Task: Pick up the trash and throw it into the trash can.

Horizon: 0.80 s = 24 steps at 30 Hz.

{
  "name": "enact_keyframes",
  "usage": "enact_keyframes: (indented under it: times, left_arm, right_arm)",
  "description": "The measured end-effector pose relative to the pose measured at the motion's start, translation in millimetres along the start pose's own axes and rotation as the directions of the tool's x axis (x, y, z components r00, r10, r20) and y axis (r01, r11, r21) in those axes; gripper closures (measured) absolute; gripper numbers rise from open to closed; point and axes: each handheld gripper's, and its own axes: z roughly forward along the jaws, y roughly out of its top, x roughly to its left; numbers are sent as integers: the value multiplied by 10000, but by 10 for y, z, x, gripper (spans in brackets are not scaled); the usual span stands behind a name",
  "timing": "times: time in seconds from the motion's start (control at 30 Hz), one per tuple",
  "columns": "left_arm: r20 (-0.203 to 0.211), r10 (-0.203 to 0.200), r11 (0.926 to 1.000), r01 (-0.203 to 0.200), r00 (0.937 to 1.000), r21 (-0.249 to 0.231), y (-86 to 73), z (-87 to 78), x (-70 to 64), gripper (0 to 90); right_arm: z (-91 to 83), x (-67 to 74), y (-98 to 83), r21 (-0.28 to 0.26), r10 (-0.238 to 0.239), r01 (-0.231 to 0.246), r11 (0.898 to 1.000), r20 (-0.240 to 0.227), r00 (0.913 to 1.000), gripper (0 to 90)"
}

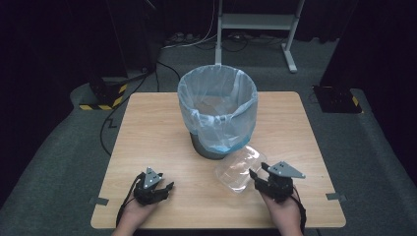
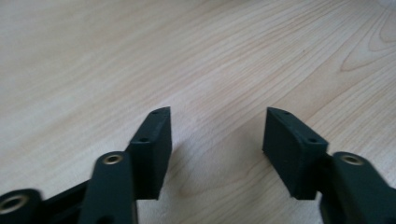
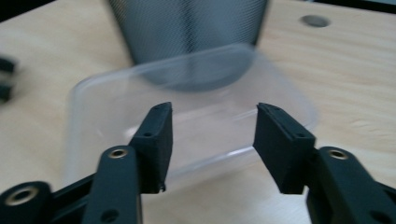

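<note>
A clear plastic container (image 1: 239, 168) lies on the wooden table (image 1: 147, 123) just in front of a grey mesh bin (image 1: 216, 118) lined with a pale blue bag. My right gripper (image 1: 259, 173) is open at the container's near right edge. In the right gripper view the container (image 3: 187, 112) lies between and beyond the open right gripper (image 3: 212, 122), with the mesh bin (image 3: 187, 28) behind it. My left gripper (image 1: 166, 184) rests open near the table's front left, above bare wood. In the left gripper view the left gripper (image 2: 217, 126) holds nothing between its jaws.
The bin stands mid-table, towards the back. Past the far edge a white metal frame (image 1: 255, 22) and cables lie on the grey floor. Yellow-black striped bases (image 1: 105, 96) sit at back left and back right. A small round hole (image 3: 314, 20) marks the tabletop.
</note>
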Motion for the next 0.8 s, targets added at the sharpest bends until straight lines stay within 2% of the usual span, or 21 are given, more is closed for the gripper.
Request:
enact_keyframes:
  times: [0.03,0.07,0.1,0.13,0.17,0.2,0.23,0.27,0.3,0.33,0.37,0.43,0.5,0.57,0.6,0.63,0.67,0.7,0.73,0.77,0.8]
  left_arm:
    - [396,-472,9987,479,9981,-170,107,-26,-57,441]
    - [396,-472,9987,479,9981,-170,107,-26,-57,452]
    - [533,-401,9971,435,9978,-631,249,-53,-193,456]
    - [533,-401,9971,435,9978,-631,249,-53,-193,455]
    - [616,-381,9950,435,9974,-893,322,-43,-301,455]
    - [1263,-291,9946,414,9916,-954,463,-6,-493,441]
    - [1263,-291,9946,414,9916,-954,463,-6,-493,442]
    - [1429,5,9945,145,9897,-1040,554,90,-700,442]
    - [1429,5,9945,145,9897,-1040,554,90,-700,443]
    - [1497,126,9953,20,9887,-966,575,152,-784,444]
    - [1791,-68,9974,197,9838,-699,584,270,-896,447]
    - [1837,-47,9980,161,9830,-606,574,320,-954,449]
    - [1815,-110,9973,240,9833,-696,568,328,-974,448]
    - [1403,-395,9960,503,9893,-743,544,279,-905,455]
    - [1403,-395,9960,503,9893,-743,544,279,-905,462]
    - [1183,-552,9951,643,9914,-751,524,258,-850,462]
    - [1005,-753,9932,836,9921,-815,496,237,-782,472]
    - [708,-1097,9901,1152,9914,-800,443,208,-624,506]
    - [593,-1304,9869,1353,9897,-874,418,197,-552,506]
    - [593,-1304,9869,1353,9897,-874,418,197,-552,502]
    - [562,-1452,9847,1498,9878,-891,393,169,-481,495]
  right_arm:
    - [42,-70,36,21,92,-92,10000,126,9999,428]
    - [42,-70,36,21,92,-92,10000,126,9999,428]
    - [159,-207,99,9,395,-395,9992,323,9987,408]
    - [159,-207,99,9,395,-395,9992,323,9987,408]
    - [223,-267,130,96,566,-569,9983,336,9978,398]
    - [334,-350,173,300,651,-664,9973,429,9970,396]
    - [334,-350,173,300,651,-664,9973,429,9970,396]
    - [418,-390,183,472,721,-743,9961,478,9963,396]
    - [418,-390,183,472,721,-743,9961,478,9963,396]
    - [474,-420,161,785,777,-806,9936,401,9962,400]
    - [490,-428,141,896,808,-830,9925,286,9963,417]
    - [487,-402,96,1052,799,-794,9913,-14,9968,414]
    - [433,-311,62,1053,711,-674,9922,-316,9970,419]
    - [379,-141,24,1088,540,-474,9929,-586,9968,387]
    - [379,-141,24,1088,540,-474,9929,-586,9968,387]
    - [355,-53,-2,1083,347,-285,9937,-560,9978,374]
    - [327,26,-29,991,409,-342,9945,-662,9970,379]
    - [274,178,-88,895,530,-434,9950,-1077,9928,377]
    - [250,256,-115,811,540,-440,9957,-1259,9906,391]
    - [250,256,-115,811,540,-440,9957,-1259,9906,391]
    - [216,379,-147,734,369,-256,9970,-1564,9870,420]
